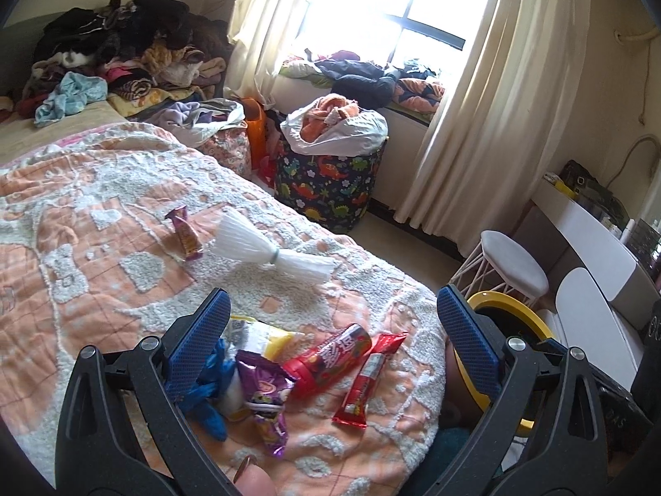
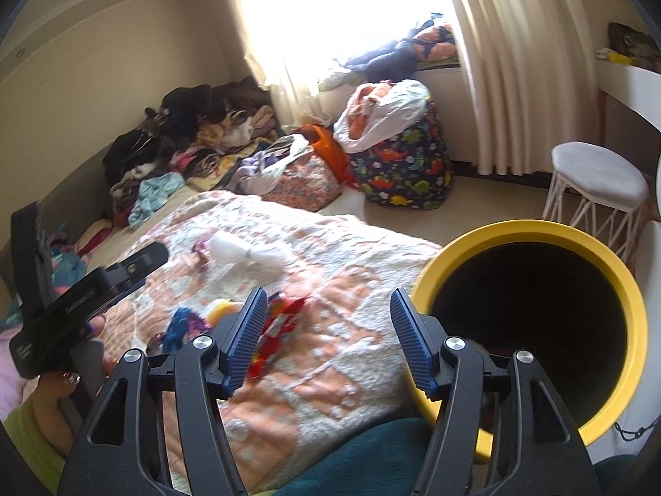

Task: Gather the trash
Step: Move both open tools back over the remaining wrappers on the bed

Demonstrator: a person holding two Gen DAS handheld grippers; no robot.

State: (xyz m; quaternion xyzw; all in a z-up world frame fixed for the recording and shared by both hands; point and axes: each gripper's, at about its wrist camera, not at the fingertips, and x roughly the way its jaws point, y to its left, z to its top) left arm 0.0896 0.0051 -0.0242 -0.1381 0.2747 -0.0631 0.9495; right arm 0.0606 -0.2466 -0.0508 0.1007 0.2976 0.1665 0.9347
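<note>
Several wrappers (image 1: pixel 310 368) on the blanket (image 1: pixel 103 256) between the left gripper's (image 1: pixel 330 330) spread fingers (image 1: pixel 198 343)

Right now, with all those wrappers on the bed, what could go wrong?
The yellow bin sits just off the bed's edge, so a dropped wrapper could miss it. The wrappers overlap in a heap, so the open left gripper may grab several, or snag the knobbly blanket.
</note>
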